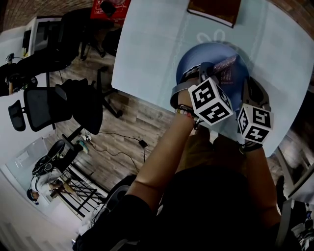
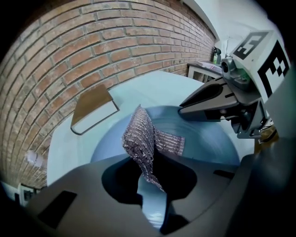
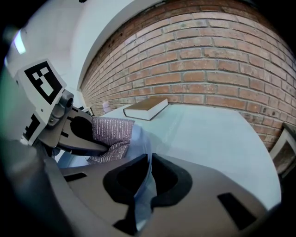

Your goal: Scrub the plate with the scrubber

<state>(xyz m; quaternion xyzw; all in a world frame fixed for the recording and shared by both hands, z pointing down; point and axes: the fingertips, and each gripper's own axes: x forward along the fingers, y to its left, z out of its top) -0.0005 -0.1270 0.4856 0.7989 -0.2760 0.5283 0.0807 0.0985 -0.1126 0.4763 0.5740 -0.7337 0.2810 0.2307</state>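
Observation:
A round blue plate (image 1: 196, 61) lies on the pale blue table (image 1: 147, 44). My right gripper (image 3: 148, 173) is shut on the plate's rim (image 3: 141, 185), at the plate's right side in the head view (image 1: 248, 88). My left gripper (image 2: 150, 176) is shut on the lower end of a silvery mesh scrubber (image 2: 143, 136). The scrubber (image 1: 225, 66) stands up and folds over the plate's inner face (image 2: 212, 141). In the right gripper view the scrubber (image 3: 108, 132) sits against the plate, just beyond the left gripper's fingers (image 3: 85, 146).
A closed hardcover book (image 1: 214, 11) lies on the table beyond the plate, also seen as the book (image 2: 92, 110) near a brick wall (image 3: 208, 65). Office chairs (image 1: 54, 105) and a wooden floor are left of the table's edge.

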